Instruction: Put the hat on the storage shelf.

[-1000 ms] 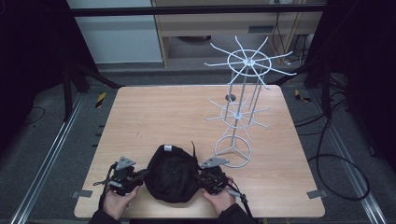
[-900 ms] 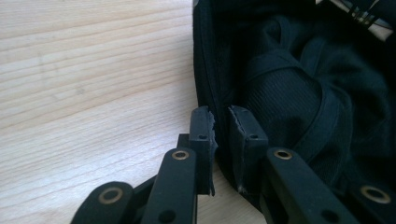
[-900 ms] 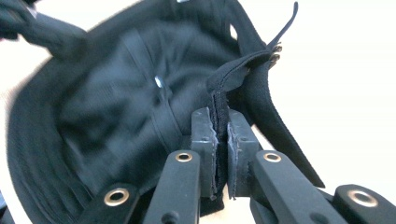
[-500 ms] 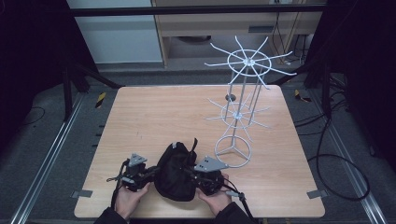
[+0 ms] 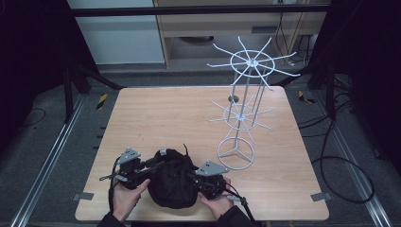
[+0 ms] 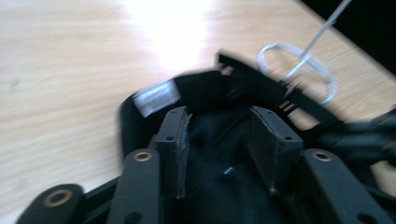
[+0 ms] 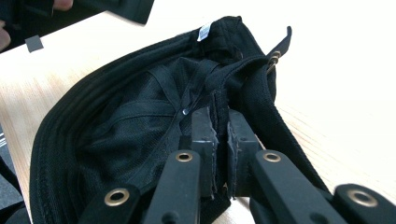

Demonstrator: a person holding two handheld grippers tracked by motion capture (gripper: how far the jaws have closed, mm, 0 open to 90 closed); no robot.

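— Where's the black cap (image 5: 172, 182)?

— At the near edge of the wooden table (image 5: 170, 118), upside down between both hands.

— The grippers?

— The right gripper (image 7: 219, 135) has its jaws pinched together on the cap's rim. The left gripper (image 6: 219, 140) has its jaws apart over the cap's fabric.

— Anything close by?

— A white wire rack (image 5: 243, 113) stands just right of the cap, its ring base (image 6: 299, 70) beside the strap.

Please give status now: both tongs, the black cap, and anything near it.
Right tongs shut on black cap rim. Left tongs open, jaws astride the cap's fabric. Cap at table near edge. White wire rack stands beside it, apart.
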